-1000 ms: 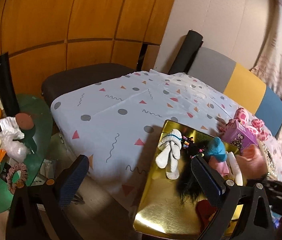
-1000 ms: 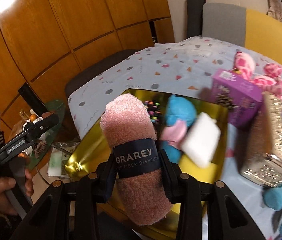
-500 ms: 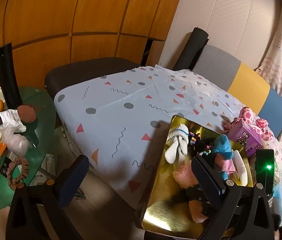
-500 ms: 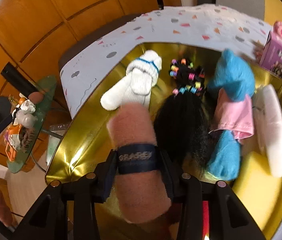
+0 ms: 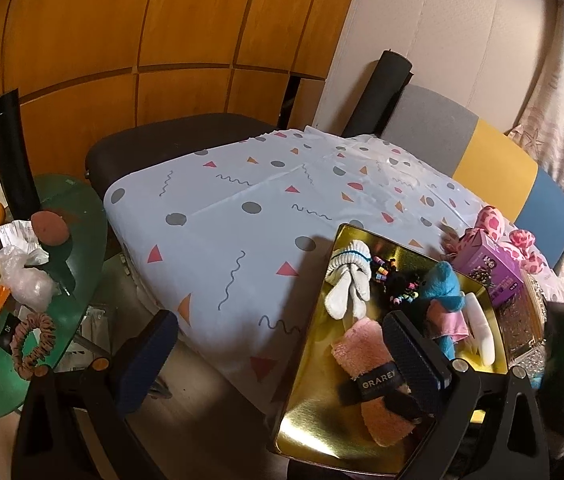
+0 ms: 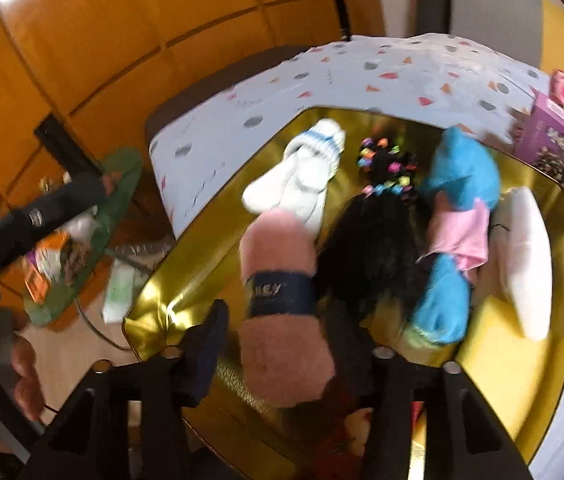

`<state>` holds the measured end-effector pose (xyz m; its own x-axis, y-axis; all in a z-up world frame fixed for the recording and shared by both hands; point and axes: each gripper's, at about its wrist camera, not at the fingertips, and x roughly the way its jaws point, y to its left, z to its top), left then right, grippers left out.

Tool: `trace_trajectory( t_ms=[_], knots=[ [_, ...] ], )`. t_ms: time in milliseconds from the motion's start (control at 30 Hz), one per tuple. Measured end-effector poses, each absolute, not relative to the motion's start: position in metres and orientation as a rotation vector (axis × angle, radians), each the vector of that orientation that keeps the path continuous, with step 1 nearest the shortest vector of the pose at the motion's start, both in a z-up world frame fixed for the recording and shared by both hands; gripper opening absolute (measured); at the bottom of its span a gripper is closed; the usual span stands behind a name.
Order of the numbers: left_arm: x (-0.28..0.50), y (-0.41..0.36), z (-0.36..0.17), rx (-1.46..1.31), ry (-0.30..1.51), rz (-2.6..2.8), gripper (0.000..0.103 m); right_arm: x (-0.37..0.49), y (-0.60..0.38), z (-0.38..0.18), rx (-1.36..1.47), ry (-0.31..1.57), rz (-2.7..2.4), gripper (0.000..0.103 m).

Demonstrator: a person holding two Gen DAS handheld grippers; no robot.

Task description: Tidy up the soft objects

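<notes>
A pink rolled dishcloth point(image 6: 282, 320) with a dark blue band lies at the near left of the gold tray point(image 6: 186, 280). It sits between the fingers of my right gripper point(image 6: 278, 340). The left finger point(image 6: 206, 340) stands clear of the roll, and the jaws are closing. The left wrist view shows the same roll point(image 5: 369, 376) resting in the tray point(image 5: 313, 400). Also in the tray are white socks point(image 6: 301, 176), a black hairpiece with coloured beads point(image 6: 369, 240), a blue plush point(image 6: 457, 184), a white pad point(image 6: 525, 260) and a yellow sponge point(image 6: 493, 340). My left gripper point(image 5: 282, 354) is open and holds nothing, left of the tray.
A purple box point(image 5: 489, 276) and a pink spotted plush point(image 5: 493, 220) lie behind the tray on the patterned tablecloth point(image 5: 242, 200). A green side table point(image 5: 74, 248) with clutter stands to the left. A person's hand point(image 6: 22, 372) holds the left gripper.
My right gripper has come down into the tray with the pink roll, and its left finger has come off the roll. The left gripper has kept still.
</notes>
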<state>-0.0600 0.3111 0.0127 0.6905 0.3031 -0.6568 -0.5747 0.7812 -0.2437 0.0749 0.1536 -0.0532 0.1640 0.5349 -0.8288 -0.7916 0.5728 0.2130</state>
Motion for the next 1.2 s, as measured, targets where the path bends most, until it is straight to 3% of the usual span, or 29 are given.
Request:
trace_trajectory(
  t_ms=[33, 100, 1067, 1200],
  knots=[
    [-0.06, 0.311, 0.013, -0.457, 0.636, 0.508, 0.103, 0.073, 0.157, -0.058, -0.338, 1.024, 0.939, 0.037],
    [-0.06, 0.307, 0.016, -0.44, 0.633, 0.503, 0.103, 0.074, 0.157, -0.066, -0.373, 1.027, 0.897, 0.036],
    [-0.045, 0.245, 0.027, -0.3, 0.655, 0.388, 0.103, 0.069, 0.068, -0.004, -0.248, 0.815, 0.667, 0.039],
    [-0.041, 0.235, 0.027, -0.278, 0.664, 0.367, 0.103, 0.068, 0.051, 0.0, -0.238, 0.8, 0.63, 0.043]
  ],
)
